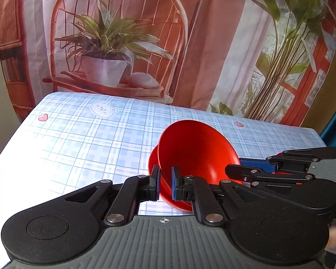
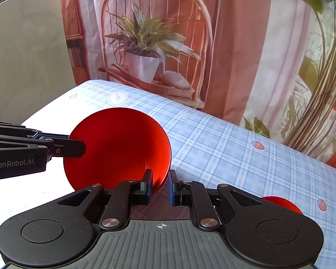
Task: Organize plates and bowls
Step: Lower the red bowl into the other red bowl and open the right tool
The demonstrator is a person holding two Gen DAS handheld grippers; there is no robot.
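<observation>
A red bowl (image 1: 197,154) is held tilted above the blue checked tablecloth (image 1: 89,139). My left gripper (image 1: 164,185) is shut on its near rim. My right gripper (image 2: 159,187) is shut on the bowl's rim (image 2: 116,148) from the other side; it shows in the left wrist view at the right (image 1: 246,168). The left gripper's fingers (image 2: 62,145) show at the left of the right wrist view, on the bowl's edge. A second red dish edge (image 1: 151,161) shows behind the bowl. Another red dish (image 2: 284,204) lies on the table, partly hidden by my right gripper.
A printed backdrop with a chair and potted plants (image 1: 109,44) hangs behind the table's far edge. The table's left edge (image 1: 9,148) is glare-washed. A plain wall (image 2: 26,56) stands at left in the right wrist view.
</observation>
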